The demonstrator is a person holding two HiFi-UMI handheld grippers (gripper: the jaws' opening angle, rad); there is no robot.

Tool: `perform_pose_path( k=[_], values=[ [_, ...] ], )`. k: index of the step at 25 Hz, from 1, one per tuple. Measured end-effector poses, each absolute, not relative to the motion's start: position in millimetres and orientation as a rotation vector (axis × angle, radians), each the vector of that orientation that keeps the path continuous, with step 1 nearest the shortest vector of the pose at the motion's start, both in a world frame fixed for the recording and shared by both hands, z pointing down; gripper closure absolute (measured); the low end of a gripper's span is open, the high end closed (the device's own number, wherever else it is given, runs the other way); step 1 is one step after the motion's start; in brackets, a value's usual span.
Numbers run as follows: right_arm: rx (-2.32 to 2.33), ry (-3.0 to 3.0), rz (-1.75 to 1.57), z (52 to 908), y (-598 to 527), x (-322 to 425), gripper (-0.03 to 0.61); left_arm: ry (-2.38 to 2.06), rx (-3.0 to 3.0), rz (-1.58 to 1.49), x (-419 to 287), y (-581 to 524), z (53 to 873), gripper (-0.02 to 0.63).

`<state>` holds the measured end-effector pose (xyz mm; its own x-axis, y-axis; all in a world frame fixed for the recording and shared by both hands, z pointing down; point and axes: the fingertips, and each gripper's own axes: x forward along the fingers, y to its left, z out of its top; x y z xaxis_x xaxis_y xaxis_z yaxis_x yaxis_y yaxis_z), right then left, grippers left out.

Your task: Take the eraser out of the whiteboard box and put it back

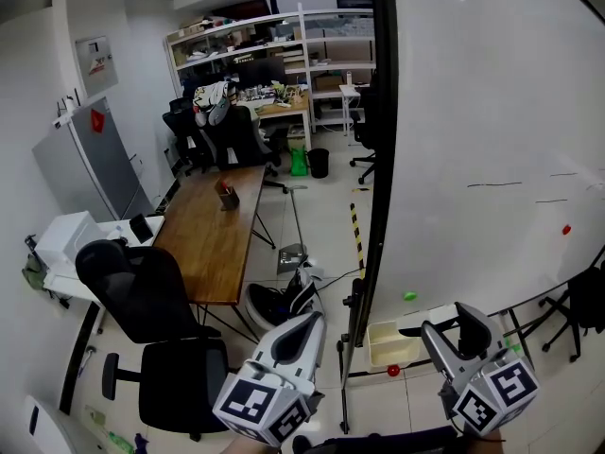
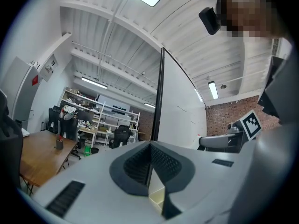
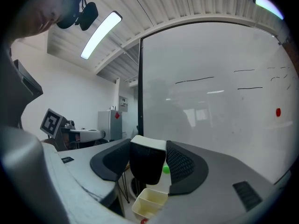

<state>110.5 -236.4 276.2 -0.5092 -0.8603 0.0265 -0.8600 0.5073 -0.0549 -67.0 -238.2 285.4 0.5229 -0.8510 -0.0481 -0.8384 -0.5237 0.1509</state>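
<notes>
The eraser point(image 3: 147, 160), black with a white top, stands between the pads of my right gripper point(image 3: 148, 164), which is shut on it. Below it hangs the cream whiteboard box point(image 3: 149, 202), its compartments showing nothing inside; a green magnet point(image 3: 165, 169) peeks from behind the eraser. In the head view the box point(image 1: 386, 343) sits at the whiteboard's point(image 1: 492, 112) lower left corner, with my right gripper point(image 1: 458, 329) just right of it and above. My left gripper point(image 1: 304, 327) is lower left of the box, shut and holding nothing point(image 2: 150, 164).
The whiteboard's black frame post point(image 1: 380, 159) runs down the middle. Left of it are a wooden table point(image 1: 213, 230), black office chairs point(image 1: 151, 301) and shelving at the back. A red magnet point(image 1: 393, 371) sits under the box. Yellow-black tape point(image 1: 356, 235) marks the floor.
</notes>
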Motion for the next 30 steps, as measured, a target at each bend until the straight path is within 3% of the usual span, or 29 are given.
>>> perform_pose_path(
  k=[30],
  values=[
    [-1.594, 2.726, -0.194, 302, -228, 116, 0.307, -1.364, 2.590, -0.165, -54, -228, 317, 0.584]
  ],
)
